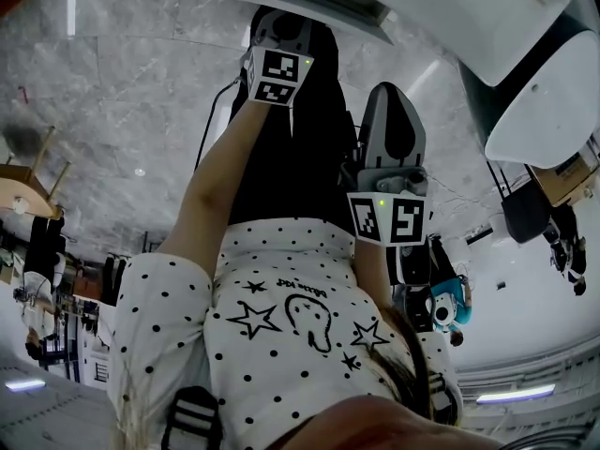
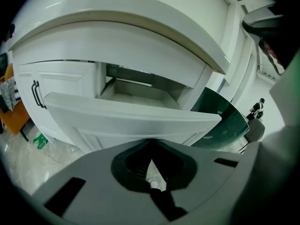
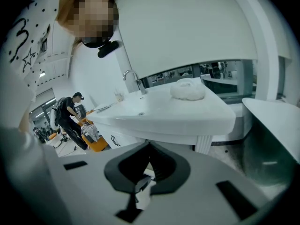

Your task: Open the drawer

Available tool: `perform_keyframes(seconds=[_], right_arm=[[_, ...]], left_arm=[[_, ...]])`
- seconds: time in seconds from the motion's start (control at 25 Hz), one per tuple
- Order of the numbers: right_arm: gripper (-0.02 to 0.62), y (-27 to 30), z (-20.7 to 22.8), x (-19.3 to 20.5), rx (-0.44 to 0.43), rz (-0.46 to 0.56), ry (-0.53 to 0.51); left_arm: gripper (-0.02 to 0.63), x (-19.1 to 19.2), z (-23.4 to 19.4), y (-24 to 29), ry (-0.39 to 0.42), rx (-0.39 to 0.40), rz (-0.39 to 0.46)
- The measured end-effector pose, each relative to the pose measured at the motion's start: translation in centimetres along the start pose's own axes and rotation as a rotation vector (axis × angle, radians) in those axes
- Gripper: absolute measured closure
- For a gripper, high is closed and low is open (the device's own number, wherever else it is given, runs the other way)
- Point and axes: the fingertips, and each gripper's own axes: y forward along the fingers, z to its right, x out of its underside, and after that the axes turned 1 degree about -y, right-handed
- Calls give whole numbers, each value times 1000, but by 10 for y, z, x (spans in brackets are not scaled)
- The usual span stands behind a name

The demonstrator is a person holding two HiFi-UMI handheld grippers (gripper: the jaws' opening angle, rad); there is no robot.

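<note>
The white drawer (image 2: 126,118) stands pulled out of the curved white cabinet (image 2: 122,46), and its pale inside (image 2: 140,92) shows behind the front panel. My left gripper (image 2: 150,143) hangs just in front of and below that panel, shut, with nothing between its jaws. In the right gripper view, my right gripper (image 3: 149,143) points at a white sink counter (image 3: 178,114), away from the drawer; its jaws meet at the tips and hold nothing. In the head view both marker cubes show, the left one (image 1: 277,75) and the right one (image 1: 387,218).
A cabinet door with a black handle (image 2: 36,93) stands left of the drawer. A dark green curved panel (image 2: 227,121) lies to its right. The counter carries a faucet (image 3: 134,81) and a white lump (image 3: 187,89). A person (image 3: 70,118) stands far off by an orange object (image 3: 93,138).
</note>
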Motion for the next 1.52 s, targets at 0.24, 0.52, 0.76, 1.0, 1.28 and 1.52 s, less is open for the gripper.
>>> perform_keyframes(seconds=[0.24, 0.52, 0.76, 1.0, 1.28, 1.52], right_arm=[[581, -5, -3, -15, 1, 33, 3], [581, -17, 2, -30, 9, 65, 2], [581, -28, 3, -43, 1, 82, -2], [581, -40, 3, -53, -8, 86, -22], [581, -56, 12, -66, 10, 96, -53], [581, -61, 12, -77, 7, 105, -65]], left_arm=[[603, -5, -3, -15, -3, -20, -18], [603, -18, 3, -35, -13, -23, -10], [603, -36, 11, -56, 18, -19, -7], [603, -70, 16, -72, 40, -21, 39], [603, -111, 31, -91, 47, -16, 99], [603, -154, 40, -110, 62, -15, 162]])
